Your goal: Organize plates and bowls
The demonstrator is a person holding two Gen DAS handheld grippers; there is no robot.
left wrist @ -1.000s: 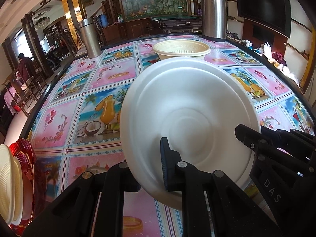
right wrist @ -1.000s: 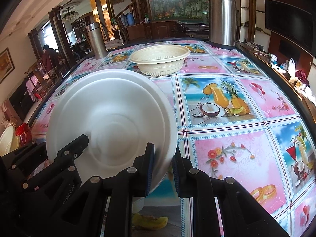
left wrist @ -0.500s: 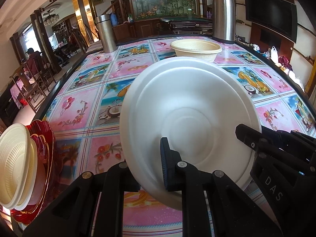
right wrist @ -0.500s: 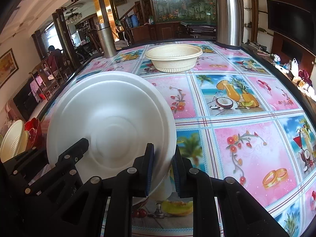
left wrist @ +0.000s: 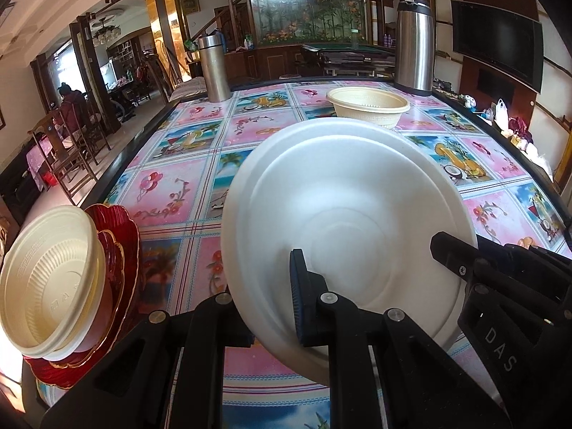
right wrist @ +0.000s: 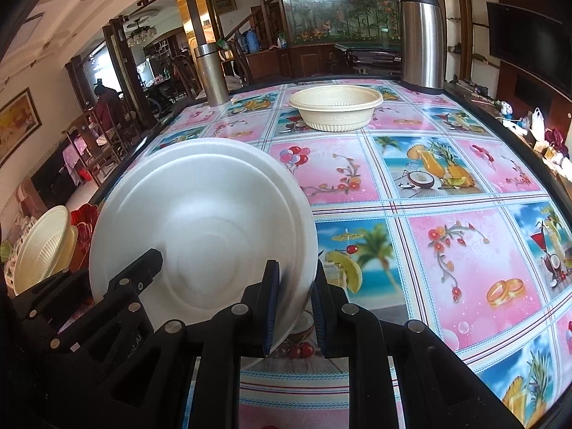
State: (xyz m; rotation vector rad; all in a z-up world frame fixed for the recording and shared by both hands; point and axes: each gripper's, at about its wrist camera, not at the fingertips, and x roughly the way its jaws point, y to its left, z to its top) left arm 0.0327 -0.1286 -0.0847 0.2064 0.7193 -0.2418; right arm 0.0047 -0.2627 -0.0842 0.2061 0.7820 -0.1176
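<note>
A white foam plate (left wrist: 354,207) is held tilted above the table by both grippers. My left gripper (left wrist: 268,307) is shut on its near left rim. My right gripper (right wrist: 293,304) is shut on its right rim (right wrist: 300,250). The plate fills the left of the right wrist view (right wrist: 200,228). A cream bowl (left wrist: 368,105) stands upright at the far middle of the table, also in the right wrist view (right wrist: 336,111). At the near left edge a cream bowl (left wrist: 43,282) leans on red plates (left wrist: 121,246), tilted; both show in the right wrist view (right wrist: 39,250).
The table (right wrist: 447,214) has a pink and blue picture cloth. A tall steel thermos (left wrist: 414,46) stands at the far right and a slimmer steel flask (left wrist: 213,68) at the far left. The table's dark edge runs along both sides.
Both grippers have carried the plate back and to the left. The stack of red plates and cream bowl has come further into view at the left.
</note>
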